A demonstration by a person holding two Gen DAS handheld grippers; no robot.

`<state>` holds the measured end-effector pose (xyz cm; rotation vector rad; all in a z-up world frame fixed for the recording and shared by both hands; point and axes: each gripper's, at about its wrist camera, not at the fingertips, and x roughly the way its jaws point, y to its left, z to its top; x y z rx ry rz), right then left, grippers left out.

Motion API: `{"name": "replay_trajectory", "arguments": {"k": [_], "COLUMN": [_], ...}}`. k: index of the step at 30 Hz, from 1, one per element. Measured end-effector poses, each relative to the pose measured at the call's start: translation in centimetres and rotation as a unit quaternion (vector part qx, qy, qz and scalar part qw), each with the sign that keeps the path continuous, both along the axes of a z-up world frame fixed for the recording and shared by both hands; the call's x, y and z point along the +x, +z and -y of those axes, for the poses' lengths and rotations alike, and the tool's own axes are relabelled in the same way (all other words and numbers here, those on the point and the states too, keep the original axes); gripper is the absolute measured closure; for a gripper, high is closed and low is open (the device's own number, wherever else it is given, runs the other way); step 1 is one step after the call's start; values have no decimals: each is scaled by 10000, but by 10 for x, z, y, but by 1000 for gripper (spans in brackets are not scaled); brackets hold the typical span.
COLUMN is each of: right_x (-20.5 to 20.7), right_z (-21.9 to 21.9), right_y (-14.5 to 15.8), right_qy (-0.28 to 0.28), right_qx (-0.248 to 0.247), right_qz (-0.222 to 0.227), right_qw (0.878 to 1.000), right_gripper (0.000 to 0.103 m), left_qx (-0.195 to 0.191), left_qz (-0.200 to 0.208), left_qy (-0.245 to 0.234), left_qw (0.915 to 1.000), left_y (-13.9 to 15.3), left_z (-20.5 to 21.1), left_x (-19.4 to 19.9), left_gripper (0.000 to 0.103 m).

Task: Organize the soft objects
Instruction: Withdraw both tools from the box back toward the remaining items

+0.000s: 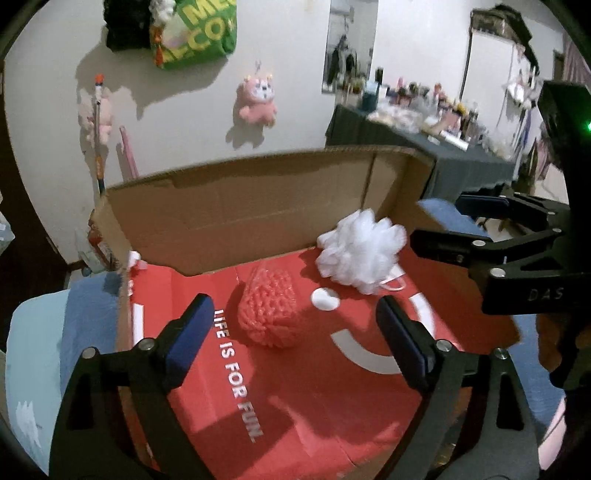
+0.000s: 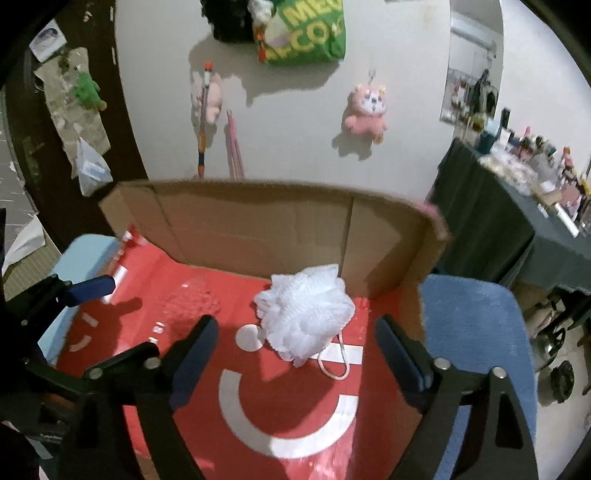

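Observation:
A pink knitted sponge (image 1: 269, 307) lies on the red bottom of an open cardboard box (image 1: 258, 199). A white mesh bath pouf (image 1: 360, 250) with a loop cord lies to its right, near the box's back wall. My left gripper (image 1: 293, 334) is open and empty, hovering just in front of the pink sponge. My right gripper (image 2: 295, 354) is open and empty, just in front of the white pouf (image 2: 306, 314). The pink sponge (image 2: 190, 302) shows blurred at left in the right wrist view. The right gripper (image 1: 443, 225) also shows at the right edge of the left wrist view.
The box (image 2: 258, 229) sits on a blue cushion (image 2: 469, 325). Its tall back wall stands behind both objects. Pink plush toys (image 1: 257, 99) and a green bag (image 1: 199, 33) hang on the wall. A cluttered dark table (image 1: 424, 147) stands at right.

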<state>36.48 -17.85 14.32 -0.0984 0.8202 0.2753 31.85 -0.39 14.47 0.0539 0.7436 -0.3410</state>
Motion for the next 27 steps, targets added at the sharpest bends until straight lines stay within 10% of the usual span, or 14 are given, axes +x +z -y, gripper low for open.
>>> {"name": "replay_trajectory", "arguments": {"k": [15, 27], "right_x": [-168, -287], "right_z": [11, 33], "right_y": [87, 74], "right_qy": [144, -82], "right_qx": [149, 355], "right_qz": [1690, 2484], "right_qw": [9854, 9680], "right_gripper": [0, 0], "left_qx": [-579, -557], "left_qz": [1553, 2321], "left_qy": [65, 448], "left_qw": [9861, 9701], "left_y": [65, 52], "left_z": [-9, -11], "left_x": [-164, -266], "left_gripper": [0, 0]}}
